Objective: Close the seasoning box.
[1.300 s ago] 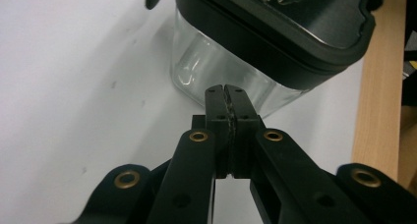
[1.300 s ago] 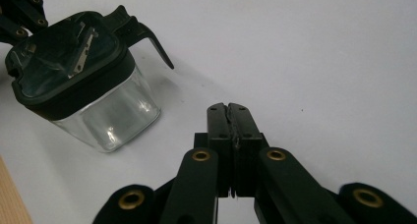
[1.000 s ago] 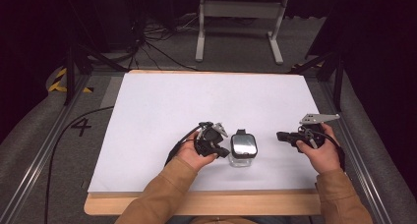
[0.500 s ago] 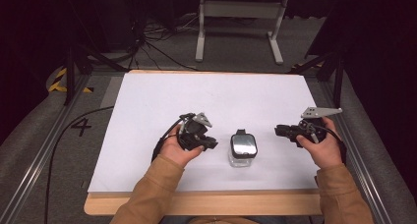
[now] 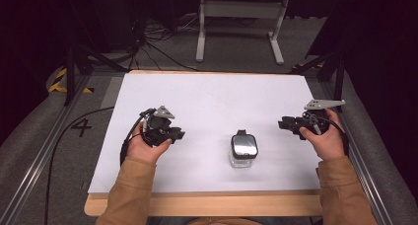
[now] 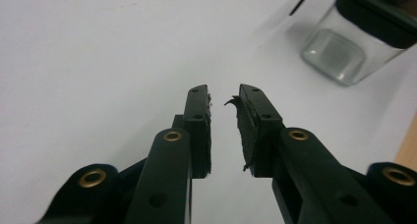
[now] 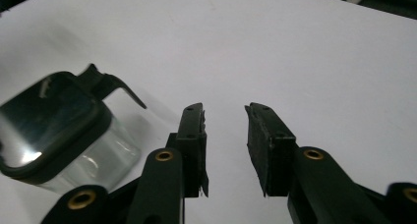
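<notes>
A small clear glass jar (image 5: 243,150) with a black lid stands on the white sheet, near the front and right of the middle. It appears at the upper right of the left gripper view as the jar (image 6: 355,40), and at the left of the right gripper view as the jar (image 7: 59,133). My left gripper (image 5: 178,134) is well left of the jar, and its jaws have just been opening with nothing between them (image 6: 223,100). My right gripper (image 5: 285,123) is right of the jar, jaws also just opening and empty (image 7: 224,113).
The white sheet (image 5: 212,94) covers most of the wooden table (image 5: 207,205). Metal rails run along both sides, and a black cable (image 5: 64,136) trails on the left. A grey stand (image 5: 239,10) sits on the floor beyond the table.
My left gripper has left the jar and moved left across the sheet. The right gripper has drawn slightly right and up. Both pairs of jaws have opened. The jar stands alone.
</notes>
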